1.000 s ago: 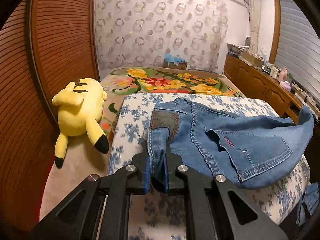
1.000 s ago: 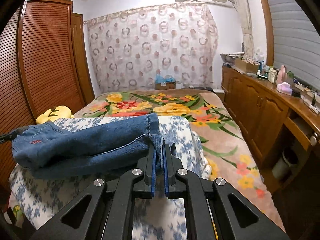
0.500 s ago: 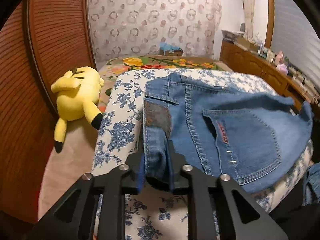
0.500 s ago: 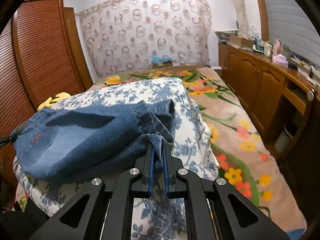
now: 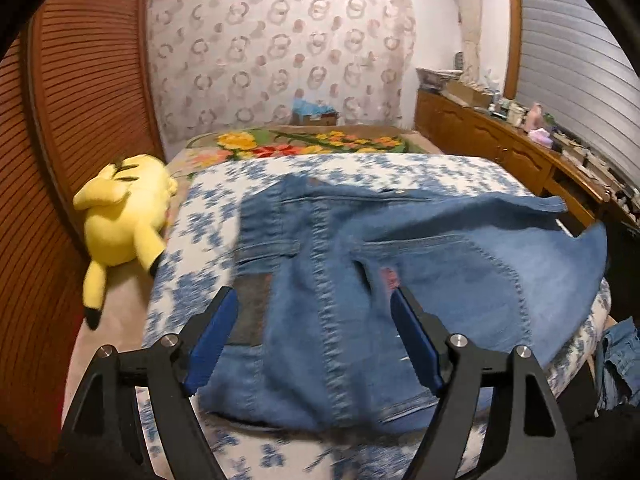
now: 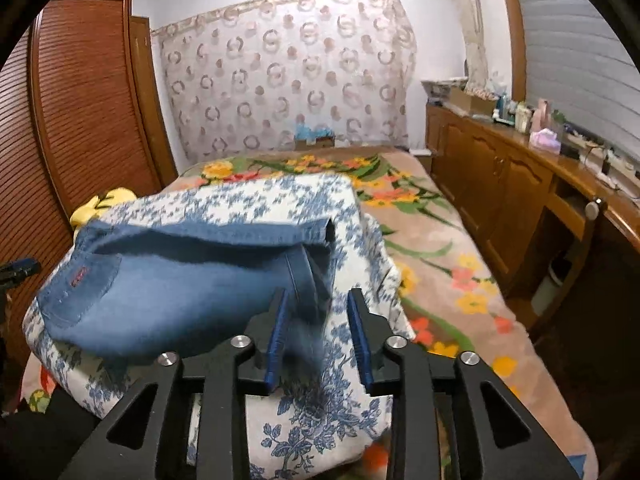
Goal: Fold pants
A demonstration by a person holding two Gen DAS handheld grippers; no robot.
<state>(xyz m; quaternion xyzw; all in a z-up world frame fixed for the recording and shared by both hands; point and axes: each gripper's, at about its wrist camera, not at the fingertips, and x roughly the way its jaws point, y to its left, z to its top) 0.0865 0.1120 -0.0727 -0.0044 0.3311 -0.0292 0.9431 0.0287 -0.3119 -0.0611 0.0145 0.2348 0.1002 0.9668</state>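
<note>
Blue denim pants [image 5: 360, 288] lie folded on a blue-and-white floral cushion [image 5: 208, 236]. In the left wrist view my left gripper [image 5: 314, 332] is wide open, its blue pads on either side of the waistband end, which rests on the cushion. In the right wrist view the pants [image 6: 180, 284] lie to the left. My right gripper [image 6: 318, 332] is open, with a blurred bit of the leg hem falling between its pads.
A yellow plush toy [image 5: 124, 216] lies left of the cushion by the wooden louvred wardrobe [image 5: 80, 100]. A floral blanket [image 6: 440, 248] covers the bed. A wooden cabinet [image 6: 520, 184] with bottles runs along the right. More denim [image 5: 618, 360] hangs at the lower right.
Both grippers were shut on the pants and have opened. The pants have dropped onto the cushion, and both grippers have pulled back a little.
</note>
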